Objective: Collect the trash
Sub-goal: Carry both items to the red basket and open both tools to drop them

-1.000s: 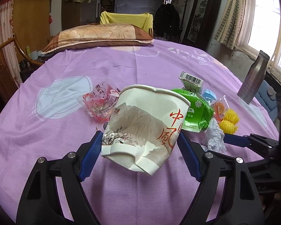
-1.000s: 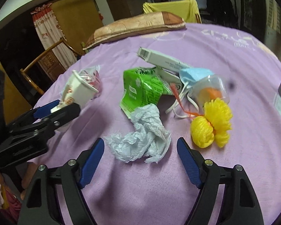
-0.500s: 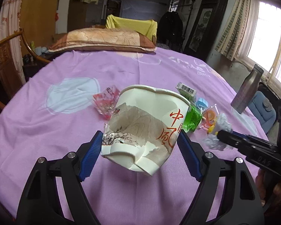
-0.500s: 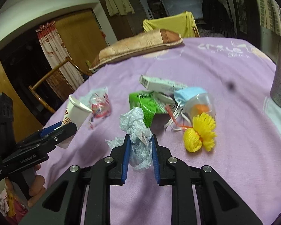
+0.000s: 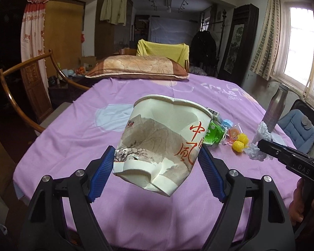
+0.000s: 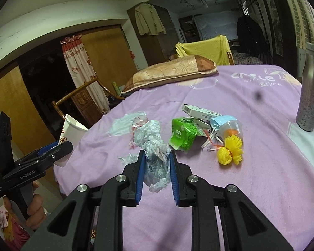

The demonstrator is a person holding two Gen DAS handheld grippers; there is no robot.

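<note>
- Two grips: the left gripper (image 5: 157, 167) clamps a dented paper cup (image 5: 163, 142) above the purple table (image 5: 73, 138), mouth tilted up and away.
- The right gripper (image 6: 157, 165), angled downward, pinches a crumpled plastic bag (image 6: 155, 146) upright above the table.

The left tool (image 5: 157, 167) stands wide, its blue pads pressed on either side of a crumpled paper cup (image 5: 163, 146) held tilted in the air. The right tool (image 6: 157, 163) is nearly closed, pinching a wad of thin plastic (image 6: 155, 152) (fingers (image 6: 34, 207) wrap the left tool's handle, at the left edge).
</note>
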